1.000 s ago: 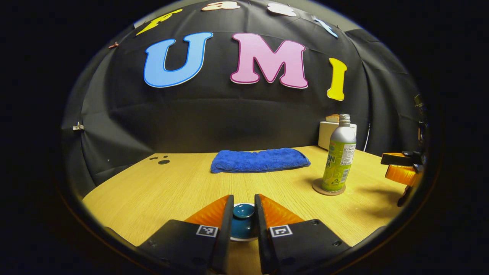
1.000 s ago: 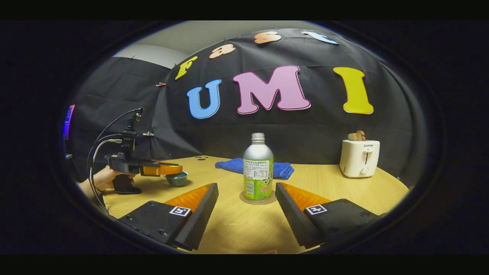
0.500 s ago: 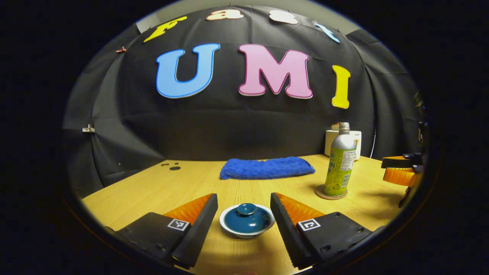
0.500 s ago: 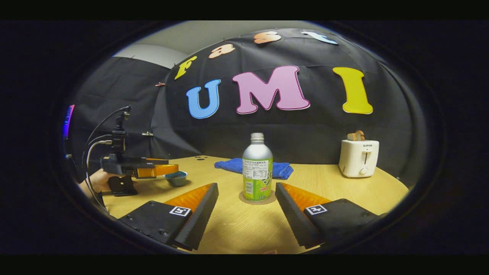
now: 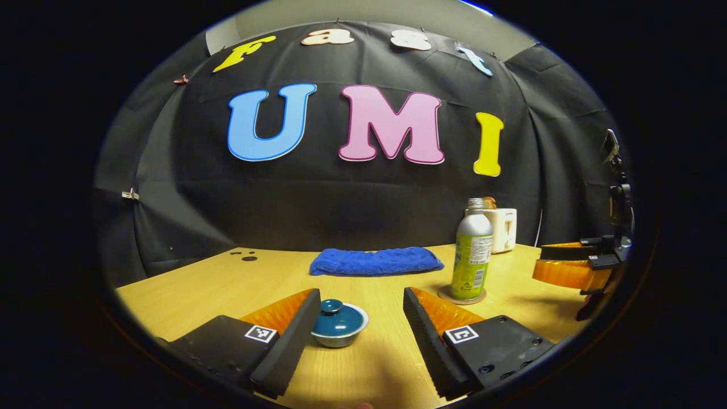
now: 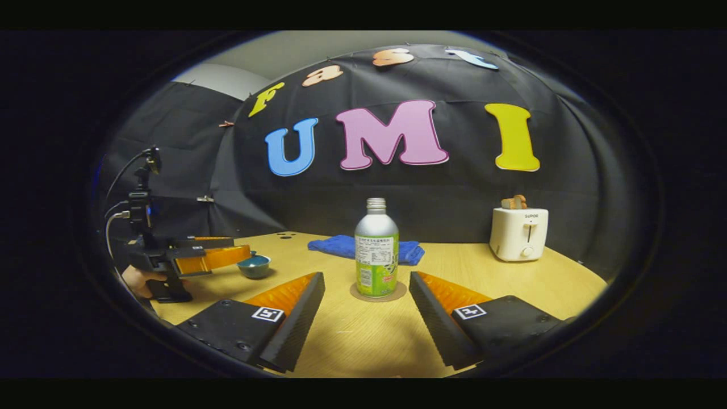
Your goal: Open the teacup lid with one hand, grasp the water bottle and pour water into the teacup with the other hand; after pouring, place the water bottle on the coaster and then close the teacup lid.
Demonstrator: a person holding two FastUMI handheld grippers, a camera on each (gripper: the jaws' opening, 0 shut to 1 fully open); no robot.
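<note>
Released from the lid knob and drawn back, the left hand-held gripper gapes wide behind the lidded teacup on the worktop, probably brittle, slick ceramic best pinched by its knob.

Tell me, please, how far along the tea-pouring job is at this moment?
It looks finished or nearly so. The water bottle stands upright on the coaster, and the lid sits on the teacup. Nothing is in hand: the left gripper is open around the cup without touching it, and the right gripper is open short of the bottle. Whether water was poured cannot be seen.
</note>
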